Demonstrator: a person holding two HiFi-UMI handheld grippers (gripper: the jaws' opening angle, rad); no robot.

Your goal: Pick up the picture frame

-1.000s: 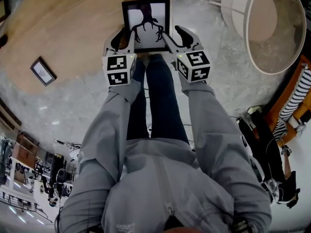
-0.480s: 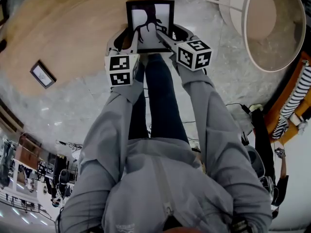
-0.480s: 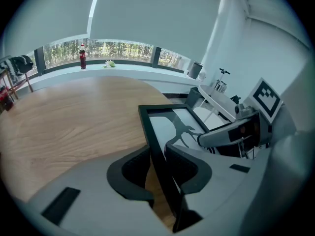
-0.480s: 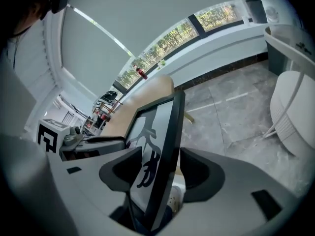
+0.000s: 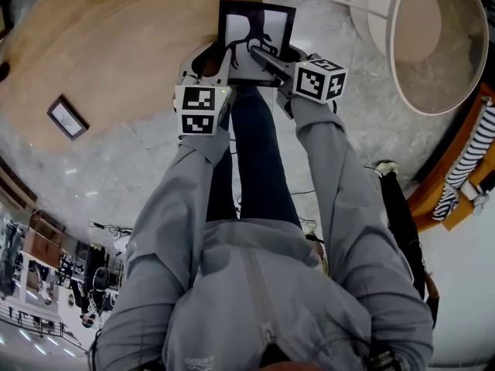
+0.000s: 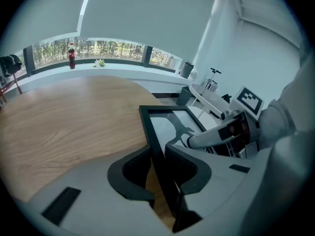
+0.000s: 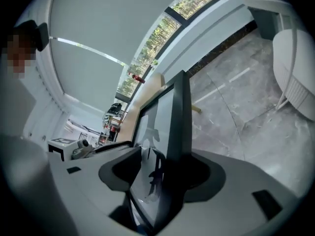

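The picture frame (image 5: 257, 31), black-edged with a dark tree print on white, hangs tilted over the edge of the wooden table (image 5: 116, 45). My left gripper (image 5: 219, 59) has the frame's left edge (image 6: 156, 132) between its jaws, which are closing, with both dark pads against it. My right gripper (image 5: 268, 57) straddles the frame's right edge (image 7: 178, 117). Its jaws are opening, and the frame still fills the gap between the pads (image 7: 123, 168). In the left gripper view the right gripper (image 6: 216, 134) reaches across the glass.
A small dark-framed picture (image 5: 68, 115) lies on the table at left. A large white round shade (image 5: 424, 37) stands on the marble floor at right. A red bottle (image 6: 72, 56) sits on the window sill. My legs are under the grippers.
The frame and both grippers have shifted to the right in the head view and the frame has tilted. The right gripper has rolled, its marker cube turning upward.
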